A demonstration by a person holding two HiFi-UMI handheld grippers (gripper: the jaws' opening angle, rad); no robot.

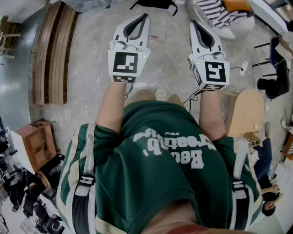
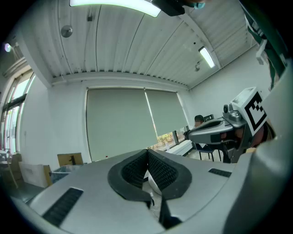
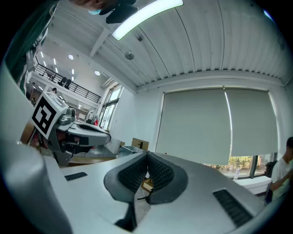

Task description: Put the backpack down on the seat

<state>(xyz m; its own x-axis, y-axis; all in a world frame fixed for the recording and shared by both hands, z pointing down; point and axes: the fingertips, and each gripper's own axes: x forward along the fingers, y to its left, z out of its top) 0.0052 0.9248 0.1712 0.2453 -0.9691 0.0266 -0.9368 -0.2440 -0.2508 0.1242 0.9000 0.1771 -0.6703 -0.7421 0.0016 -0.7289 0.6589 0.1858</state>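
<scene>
Green shirt (image 1: pixel 165 178) with white lettering and sleeve stripes; white left hand-held gripper (image 1: pixel 145 16) at 11 o'clock and right hand-held gripper (image 1: pixel 193 23) at 1 o'clock each carry a black-and-white marker cube (image 1: pixel 124 64).

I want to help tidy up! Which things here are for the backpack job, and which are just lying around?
For the job: backpack straps, left hand-held gripper, right hand-held gripper, likely the wooden seat.
Lying about: planks, wooden box, striped cushion.

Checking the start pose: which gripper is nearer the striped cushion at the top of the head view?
Right. The right gripper has its tip just left of the striped cushion in the head view. The left gripper is farther left, beyond the right one.
</scene>
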